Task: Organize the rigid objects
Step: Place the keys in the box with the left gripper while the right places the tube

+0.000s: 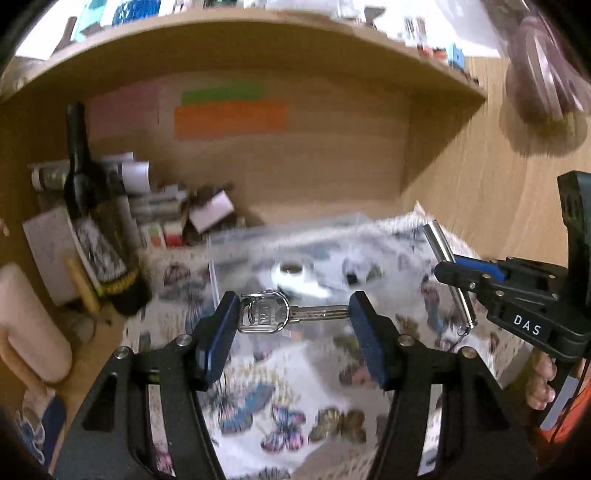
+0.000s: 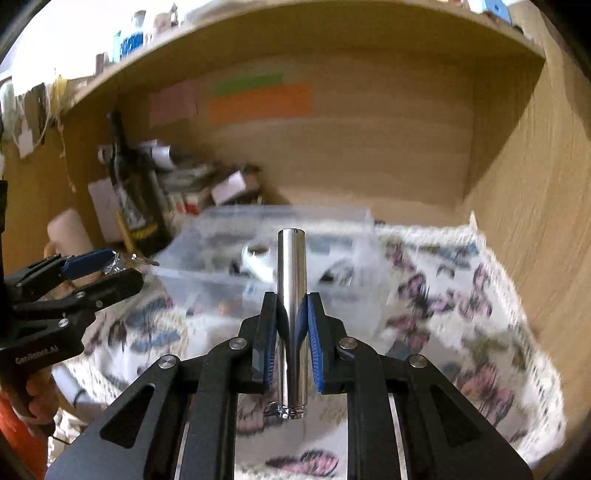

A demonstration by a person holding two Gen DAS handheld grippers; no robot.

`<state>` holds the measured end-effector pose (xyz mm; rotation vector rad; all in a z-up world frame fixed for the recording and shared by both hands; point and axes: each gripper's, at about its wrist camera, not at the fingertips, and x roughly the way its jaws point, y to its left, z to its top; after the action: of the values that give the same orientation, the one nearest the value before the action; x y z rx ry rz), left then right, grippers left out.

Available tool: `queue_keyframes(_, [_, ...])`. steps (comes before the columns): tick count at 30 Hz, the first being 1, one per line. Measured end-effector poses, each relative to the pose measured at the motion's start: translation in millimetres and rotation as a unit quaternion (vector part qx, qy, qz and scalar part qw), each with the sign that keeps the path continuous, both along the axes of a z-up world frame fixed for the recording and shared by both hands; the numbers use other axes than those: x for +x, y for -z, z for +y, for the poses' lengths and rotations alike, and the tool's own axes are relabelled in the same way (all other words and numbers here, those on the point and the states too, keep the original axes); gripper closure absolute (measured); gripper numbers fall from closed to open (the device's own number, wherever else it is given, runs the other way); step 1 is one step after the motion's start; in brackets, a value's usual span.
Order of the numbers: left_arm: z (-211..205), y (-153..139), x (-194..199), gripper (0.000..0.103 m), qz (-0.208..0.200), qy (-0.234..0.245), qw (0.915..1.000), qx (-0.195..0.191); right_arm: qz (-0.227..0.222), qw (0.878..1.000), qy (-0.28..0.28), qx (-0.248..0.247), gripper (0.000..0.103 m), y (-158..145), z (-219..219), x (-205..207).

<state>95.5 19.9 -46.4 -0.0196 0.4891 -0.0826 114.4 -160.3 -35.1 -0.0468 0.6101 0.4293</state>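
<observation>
Butterfly cloth [image 2: 461, 295] under left tool [image 1: 291, 314] pinching key [image 1: 273, 314], "DAS"-marked right tool [image 2: 291, 325] clamping steel tube [image 2: 291, 295].

Dark wine bottle [image 1: 98, 221] standing left, orange paper [image 1: 231, 118] on wooden back wall, butterfly-print cloth [image 2: 461, 295] below

A wooden alcove [image 2: 369, 155] in warm light — pale grain on the back wall, a curved shelf [image 1: 258, 33] overhead crowded with blurred odds and ends. Pink, green and orange paper notes [image 2: 258, 101] are stuck to the back panel. A white cloth printed with butterflies [image 2: 461, 295] covers the surface below. At the left, a dark wine bottle [image 1: 96, 214] stands among stacked boxes and rolls of paper [image 1: 133, 173] — all softened by motion blur.
</observation>
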Motion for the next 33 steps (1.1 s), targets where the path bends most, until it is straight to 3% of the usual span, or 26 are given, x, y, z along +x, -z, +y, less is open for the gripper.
queue_keyframes(8, [2, -34, 35, 0.042, -0.026, -0.003, 0.9996, -0.010, -0.049, 0.999, 0.001, 0.010, 0.089, -38, -4, 32])
queue_keyframes(15, [9, -20, 74, 0.042, 0.006, -0.003, 0.9995, -0.031, -0.066, 0.998, -0.002, 0.014, 0.089, -52, 1, 62])
queue_keyframes(21, [11, 15, 101, 0.042, 0.061, -0.004, 0.9975, -0.035, -0.044, 0.999, -0.008, -0.019, 0.089, -27, 19, 89])
queue_keyframes(33, [10, 51, 129, 0.042, 0.118, 0.010, 0.9921, -0.040, 0.070, 0.993, -0.037, -0.084, 0.089, 42, 50, 133])
